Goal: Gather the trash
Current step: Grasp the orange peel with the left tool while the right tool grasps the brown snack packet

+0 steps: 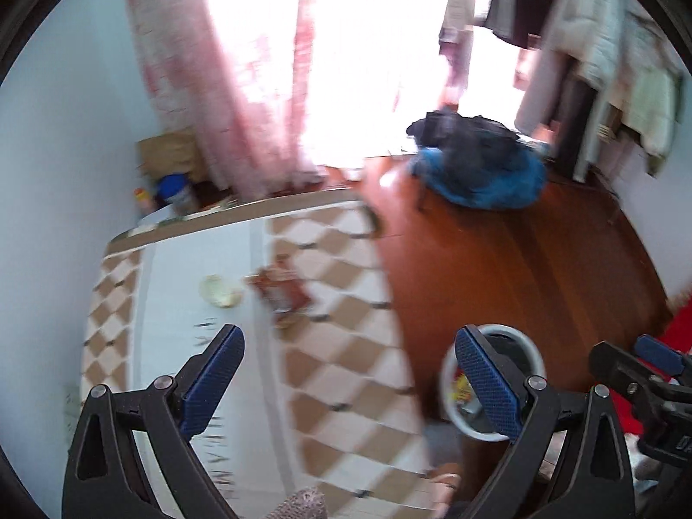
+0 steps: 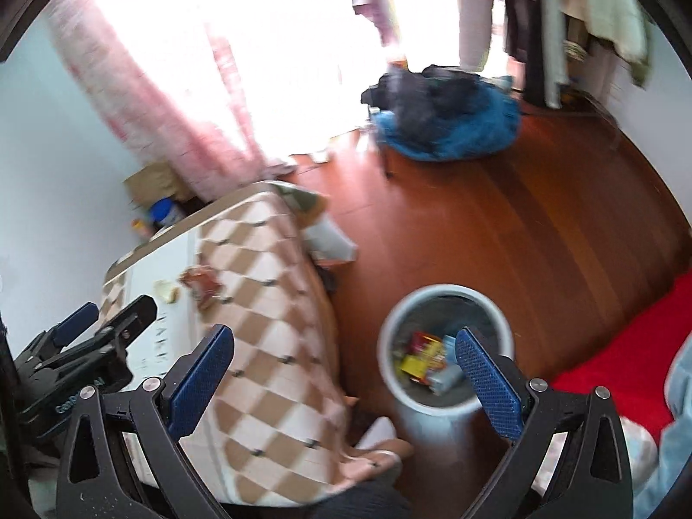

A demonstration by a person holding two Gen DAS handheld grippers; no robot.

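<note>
So the table (image 1: pixel 346 285) with the brown-and-white checked cloth is the thing to orient by here. Two bits of trash are left on it, sitting on the plain white strip of the cloth: a crumpled reddish-brown wrapper (image 1: pixel 283 294) and, just beside it on the wall side, a pale round lid or cup-looking thing (image 1: pixel 219 290), too blurry to say which. The left gripper (image 1: pixel 346 382) hangs over the near part of the table, jaws spread wide with nothing in them, and the wrapper lies straight ahead of it, a touch toward its left finger. The wrapper's long axis looks like it runs roughly away from the gripper, slightly slanted. The right gripper (image 2: pixel 346 382) is also wide open and empty, but it's off the table's edge, over the white bin (image 2: pixel 389 333) on the wooden floor beside the table. The bin already has some red, yellow and blue packaging in it. So my read is the left one is clearly nearer the wrapper and should take it, reaching forward and closing across the short side.
</note>
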